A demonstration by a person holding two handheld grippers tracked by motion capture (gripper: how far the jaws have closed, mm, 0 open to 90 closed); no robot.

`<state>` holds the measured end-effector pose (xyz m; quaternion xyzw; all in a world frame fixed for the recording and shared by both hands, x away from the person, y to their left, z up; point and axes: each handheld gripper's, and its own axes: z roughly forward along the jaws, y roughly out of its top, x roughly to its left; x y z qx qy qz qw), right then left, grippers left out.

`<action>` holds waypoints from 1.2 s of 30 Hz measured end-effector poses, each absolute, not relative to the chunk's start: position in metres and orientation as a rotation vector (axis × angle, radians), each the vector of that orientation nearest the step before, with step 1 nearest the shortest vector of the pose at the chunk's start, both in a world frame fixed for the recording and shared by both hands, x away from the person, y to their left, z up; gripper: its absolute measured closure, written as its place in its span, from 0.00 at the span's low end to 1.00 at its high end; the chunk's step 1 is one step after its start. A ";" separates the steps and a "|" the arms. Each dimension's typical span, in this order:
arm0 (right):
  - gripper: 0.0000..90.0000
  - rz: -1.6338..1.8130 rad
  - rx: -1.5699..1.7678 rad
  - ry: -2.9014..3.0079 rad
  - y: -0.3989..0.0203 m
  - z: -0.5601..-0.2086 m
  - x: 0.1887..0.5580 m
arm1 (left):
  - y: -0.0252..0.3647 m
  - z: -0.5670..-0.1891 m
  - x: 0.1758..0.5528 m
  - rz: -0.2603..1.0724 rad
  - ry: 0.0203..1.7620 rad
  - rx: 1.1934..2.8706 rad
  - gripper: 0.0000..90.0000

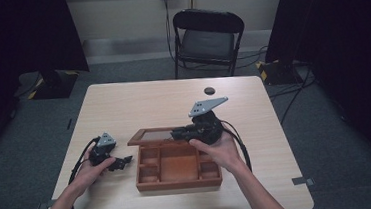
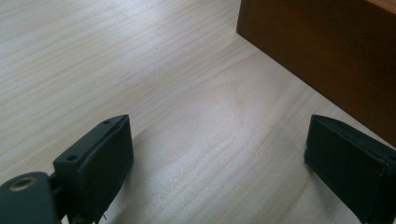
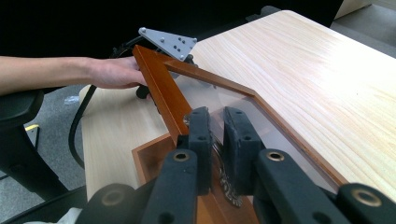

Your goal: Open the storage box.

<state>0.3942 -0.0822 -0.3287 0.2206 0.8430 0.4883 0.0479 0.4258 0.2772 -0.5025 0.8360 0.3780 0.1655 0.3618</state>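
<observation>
A brown wooden box [image 1: 178,182] with several compartments stands at the middle of the table. Its lid [image 1: 148,135], a wooden frame [image 3: 161,91] around a clear pane [image 3: 229,100], is lifted at the box's far side. My right gripper [image 1: 179,133] is shut on the lid's near edge; in the right gripper view its jaws [image 3: 217,114] stand close together over that edge. My left gripper [image 1: 124,162] rests on the table just left of the box, and its jaws [image 2: 215,158] are open with only bare tabletop between them. The box's side wall [image 2: 327,51] rises ahead of it.
A small black round thing [image 1: 209,90] lies near the table's far edge. Behind the table stands a black folding chair [image 1: 208,40]. Cables trail from both grippers toward the near edge. Dark curtains hang at both sides.
</observation>
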 end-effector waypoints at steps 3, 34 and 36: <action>0.91 1.497 0.678 2.566 -0.083 -0.328 0.396 | 0.277 -0.502 0.426 0.422 0.976 2.153 0.08; 0.88 1.532 0.687 2.504 -0.084 -0.322 0.404 | 0.277 -0.503 0.426 0.427 0.973 2.154 0.08; 0.88 1.532 0.692 2.501 -0.084 -0.321 0.404 | 0.277 -0.503 0.426 0.427 0.973 2.154 0.08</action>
